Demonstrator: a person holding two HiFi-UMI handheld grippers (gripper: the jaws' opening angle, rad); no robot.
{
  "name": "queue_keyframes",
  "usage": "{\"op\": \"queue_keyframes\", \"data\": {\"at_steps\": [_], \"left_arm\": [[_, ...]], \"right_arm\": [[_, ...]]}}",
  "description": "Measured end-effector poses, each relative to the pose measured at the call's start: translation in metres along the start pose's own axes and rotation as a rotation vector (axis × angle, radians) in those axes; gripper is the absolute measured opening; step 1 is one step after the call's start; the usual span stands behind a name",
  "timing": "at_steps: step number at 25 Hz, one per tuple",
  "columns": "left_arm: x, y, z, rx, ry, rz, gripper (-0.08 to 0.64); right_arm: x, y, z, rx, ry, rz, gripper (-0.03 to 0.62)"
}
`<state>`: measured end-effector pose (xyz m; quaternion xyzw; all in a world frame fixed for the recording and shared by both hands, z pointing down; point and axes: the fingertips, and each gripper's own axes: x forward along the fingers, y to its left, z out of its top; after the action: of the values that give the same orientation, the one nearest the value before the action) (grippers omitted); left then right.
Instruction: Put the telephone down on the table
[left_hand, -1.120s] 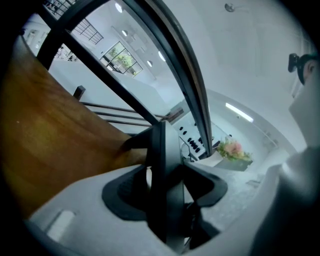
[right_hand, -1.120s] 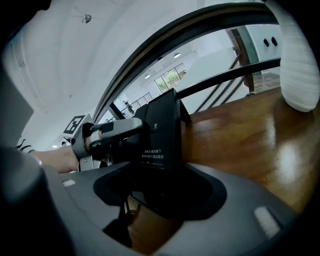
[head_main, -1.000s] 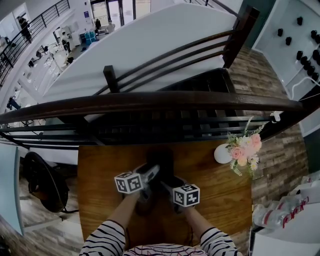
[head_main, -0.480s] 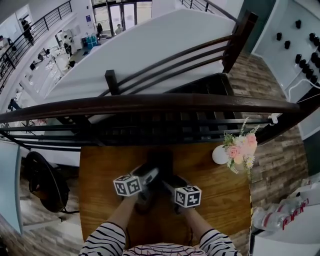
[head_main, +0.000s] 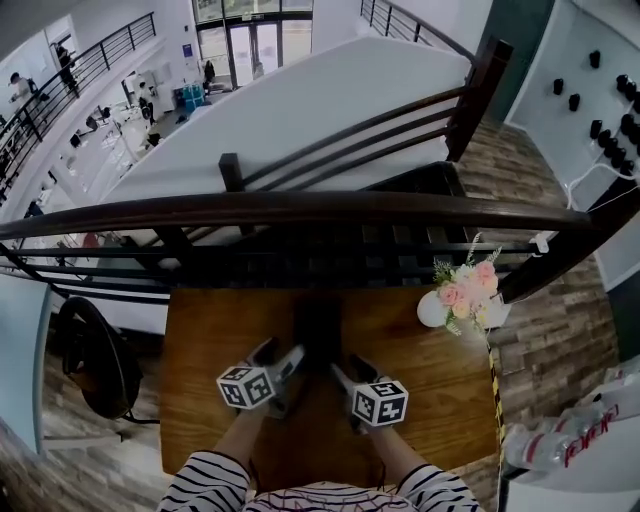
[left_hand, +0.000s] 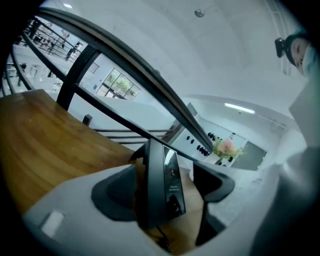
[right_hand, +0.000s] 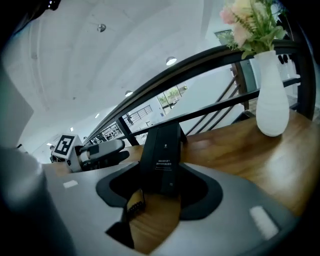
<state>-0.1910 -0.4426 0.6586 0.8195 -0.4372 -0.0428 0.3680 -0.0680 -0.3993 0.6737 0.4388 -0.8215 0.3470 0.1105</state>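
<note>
Head view: the left gripper (head_main: 283, 355) and right gripper (head_main: 348, 372) hovered over the wooden table (head_main: 220, 330), and the dark telephone (head_main: 320, 325) stood on it just ahead, between their tips.

Left gripper view: the jaws were spread wide, released, with the telephone in the gap, untouched.

Right gripper view: the jaws were closing but gripped nothing. The telephone stood between them, and a white vase (right_hand: 272, 100) was off to the right.

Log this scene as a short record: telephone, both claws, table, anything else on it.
telephone: black, resting on table, gripped by neither claw
table: wooden, beside a dark railing
left claw: open, telephone ahead of it, pads off it
right claw: jaws closing, telephone ahead, nothing pressed between them
other: white vase of flowers near table's right edge
</note>
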Motion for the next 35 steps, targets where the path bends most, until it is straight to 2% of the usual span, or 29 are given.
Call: {"op": "queue_keyframes", "data": {"at_steps": [3, 8, 17, 22, 28, 35], "left_arm": [[-0.021, -0.022, -0.005, 0.023, -0.028, 0.005, 0.317], [-0.061, -0.061, -0.016, 0.060, -0.081, -0.006, 0.209], [-0.117, -0.123, -0.050, 0.114, -0.136, 0.004, 0.085], [-0.148, -0.150, -0.065, 0.140, -0.183, 0.033, 0.010], [-0.181, -0.177, -0.089, 0.163, -0.194, 0.049, 0.003], [-0.207, -0.208, -0.131, 0.154, -0.197, 0.086, 0.003]], "right_arm": [[-0.025, 0.012, -0.002, -0.019, -0.019, 0.015, 0.223], [-0.067, 0.033, -0.010, -0.060, -0.050, 0.030, 0.172], [-0.137, 0.048, -0.027, -0.107, -0.107, 0.060, 0.077], [-0.172, 0.052, -0.043, -0.119, -0.117, 0.072, 0.053], [-0.207, 0.057, -0.063, -0.126, -0.128, 0.086, 0.003], [-0.242, 0.053, -0.094, -0.135, -0.102, 0.101, 0.002]]}}
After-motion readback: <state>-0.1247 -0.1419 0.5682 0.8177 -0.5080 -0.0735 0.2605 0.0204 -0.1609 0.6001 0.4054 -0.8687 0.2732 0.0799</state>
